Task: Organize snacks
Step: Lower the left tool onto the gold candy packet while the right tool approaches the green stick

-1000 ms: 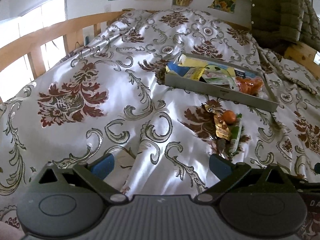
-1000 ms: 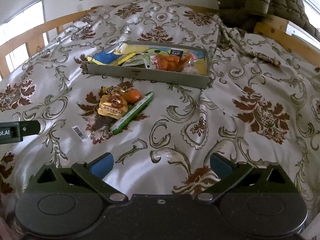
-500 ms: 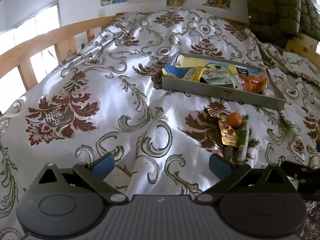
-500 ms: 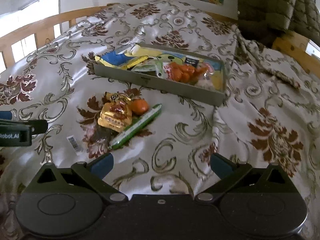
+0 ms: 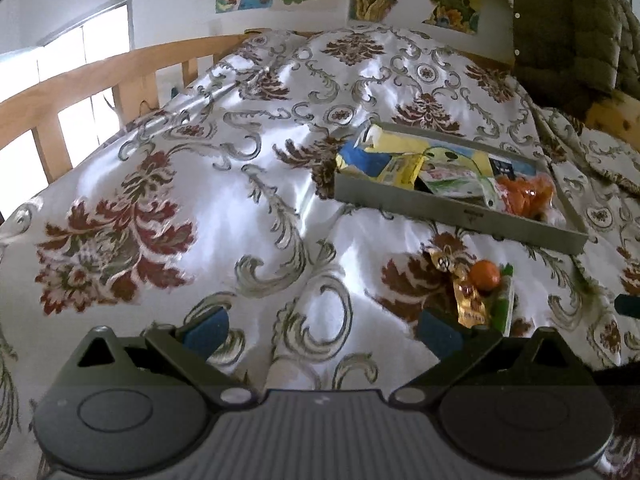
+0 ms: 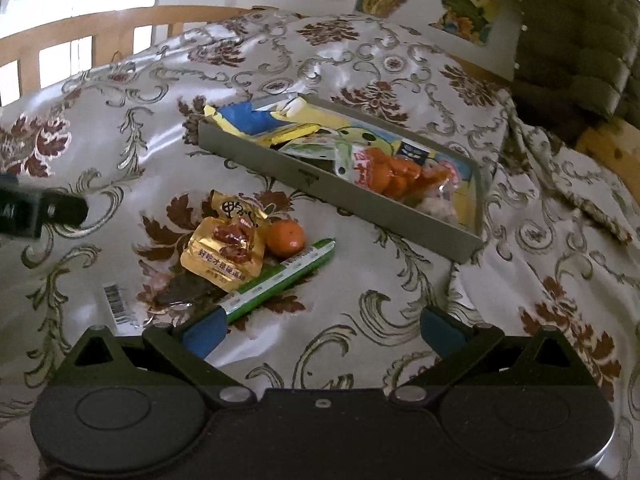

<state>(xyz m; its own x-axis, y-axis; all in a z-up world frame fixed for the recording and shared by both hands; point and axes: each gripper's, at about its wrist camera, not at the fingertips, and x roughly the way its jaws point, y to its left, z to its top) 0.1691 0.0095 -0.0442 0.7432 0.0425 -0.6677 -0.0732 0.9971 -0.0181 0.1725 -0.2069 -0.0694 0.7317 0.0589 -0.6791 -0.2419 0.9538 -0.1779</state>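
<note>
the right tongs (image 6: 320, 330) hang spread wide with nothing between their blue pads, low over the patterned bedspread (image 6: 400, 340); the left pad's tip sits just at the near end of a long green stick pack (image 6: 280, 280), though contact cannot be told. the left tongs (image 5: 320, 326) are likewise released and empty, above bare cloth, with the loose snacks near their right pad.

a shallow grey tray (image 6: 340, 188) lies slantwise on the bed. in it are a blue-and-yellow packet (image 6: 244, 118) at the far left end, flat yellow wrappers (image 6: 292, 132), a pale green-printed pouch (image 6: 316, 148), and a clear bag of orange pieces (image 6: 392, 174) toward the right end, all overlapping.

outside the tray, just in front of it, lies a small heap: a gold packet (image 6: 224, 254), a small orange fruit (image 6: 285, 237) touching it, the green stick pack leaning alongside, and a dark wrapper (image 6: 184, 292) underneath. a barcode scrap (image 6: 118, 308) lies apart to the left.

a wooden rail (image 5: 80, 88) edges the bed's left side; a quilted green jacket (image 6: 572, 40) hangs at the far right. open cloth spreads left of the tray and right of the heap.

against half a second ago, the right tongs have closed in on the heap, and the left tongs have drawn nearer too, so the tray looms larger. nothing on the bed has moved.
</note>
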